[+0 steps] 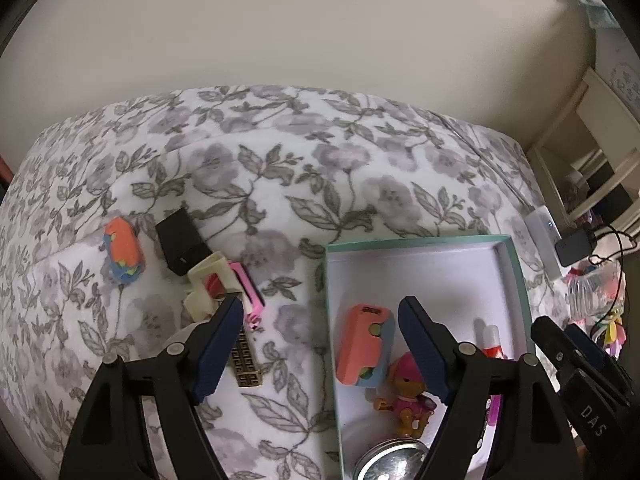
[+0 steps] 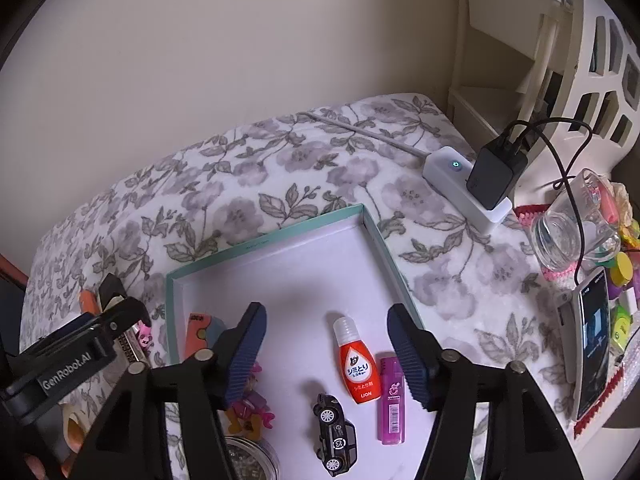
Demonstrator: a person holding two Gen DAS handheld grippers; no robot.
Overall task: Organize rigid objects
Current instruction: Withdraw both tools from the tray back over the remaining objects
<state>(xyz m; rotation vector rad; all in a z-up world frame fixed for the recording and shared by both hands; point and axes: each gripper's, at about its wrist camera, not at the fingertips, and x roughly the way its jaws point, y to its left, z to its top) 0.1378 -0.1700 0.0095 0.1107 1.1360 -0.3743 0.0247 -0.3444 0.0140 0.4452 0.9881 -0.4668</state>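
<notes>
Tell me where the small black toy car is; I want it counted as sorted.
The small black toy car lies inside the teal-rimmed white box, near the bottom of the right wrist view, left of the purple lighter.

Soft, even indoor light, source unclear, faint shadows inside the box (image 2: 280, 264), strong fisheye bending with black vignetted corners, slight blur towards the edges.

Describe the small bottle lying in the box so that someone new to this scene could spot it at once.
Find the shallow teal-rimmed box on the floral bedspread. On its white floor, between the right gripper's open jaws, lies the bottle. It alone is red with a white cap, beside a purple lighter and a black toy car.
</notes>
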